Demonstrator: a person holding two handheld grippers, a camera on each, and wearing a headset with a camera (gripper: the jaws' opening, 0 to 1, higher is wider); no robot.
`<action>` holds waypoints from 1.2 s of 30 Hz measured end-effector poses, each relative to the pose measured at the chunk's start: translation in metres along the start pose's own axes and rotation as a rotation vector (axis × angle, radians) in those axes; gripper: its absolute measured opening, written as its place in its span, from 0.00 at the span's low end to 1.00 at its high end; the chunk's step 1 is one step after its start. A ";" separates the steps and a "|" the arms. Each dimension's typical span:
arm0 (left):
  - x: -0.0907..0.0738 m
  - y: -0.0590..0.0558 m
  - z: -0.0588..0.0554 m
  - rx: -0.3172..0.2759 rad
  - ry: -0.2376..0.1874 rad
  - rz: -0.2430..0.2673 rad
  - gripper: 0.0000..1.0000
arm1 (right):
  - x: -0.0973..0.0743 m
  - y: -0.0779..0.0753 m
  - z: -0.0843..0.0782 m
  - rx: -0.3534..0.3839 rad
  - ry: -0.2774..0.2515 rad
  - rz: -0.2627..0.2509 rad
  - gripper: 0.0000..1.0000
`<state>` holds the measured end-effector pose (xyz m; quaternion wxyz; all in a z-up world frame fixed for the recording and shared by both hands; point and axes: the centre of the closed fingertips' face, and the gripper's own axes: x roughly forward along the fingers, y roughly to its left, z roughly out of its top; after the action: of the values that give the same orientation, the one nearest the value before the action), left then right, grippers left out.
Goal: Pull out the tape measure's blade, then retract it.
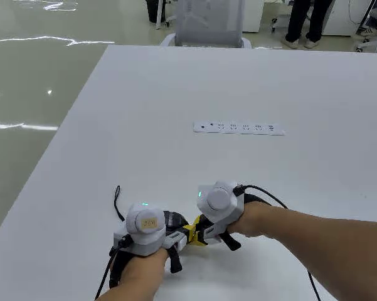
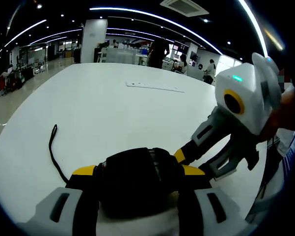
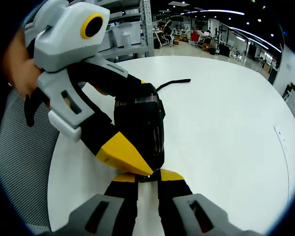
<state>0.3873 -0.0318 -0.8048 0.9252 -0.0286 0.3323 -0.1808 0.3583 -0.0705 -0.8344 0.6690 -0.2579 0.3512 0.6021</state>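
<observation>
Two grippers on one tape measure (image 1: 174,220), low centre of the white table (image 1: 150,94), close to its near edge.

From the left:
- Black wrist strap (image 1: 117,199), trailing off the case and lying slack on the table.
- Left gripper (image 2: 138,171), jaws spread to the case and clamped across the black body, one yellow tip on each flank.
- Right gripper (image 3: 148,175), jaws narrow, almost together, nipped at the case's lower front corner. Presumably on the blade hook, but too small to confirm.
- Further right and well beyond, a power strip (image 1: 238,128), out of the way.

Step in hand, as a judgement: start of the pull-out. No blade showing between case and right tips yet. Next: hold the case fixed with the left and draw the right straight away along the blade line. No twist, firm pinch on the hook.

Orientation: mouth toward the right gripper, strap end pointing the opposite way. Long axis roughly left-right across the bench, in line with the two grippers. On the table or lifted clear of it: cannot tell.
</observation>
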 end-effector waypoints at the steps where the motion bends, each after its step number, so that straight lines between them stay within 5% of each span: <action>1: 0.000 0.000 0.000 -0.001 0.001 -0.001 0.62 | 0.000 0.000 0.000 0.004 -0.005 0.003 0.15; 17: 0.000 0.000 0.000 0.005 -0.001 -0.004 0.62 | -0.003 0.001 -0.002 -0.026 -0.049 -0.028 0.17; 36: 0.000 0.000 0.000 -0.002 0.000 -0.009 0.62 | -0.004 -0.001 -0.003 -0.044 -0.035 -0.040 0.14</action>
<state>0.3869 -0.0320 -0.8044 0.9243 -0.0309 0.3325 -0.1846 0.3586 -0.0750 -0.8333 0.6811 -0.2688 0.3208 0.6008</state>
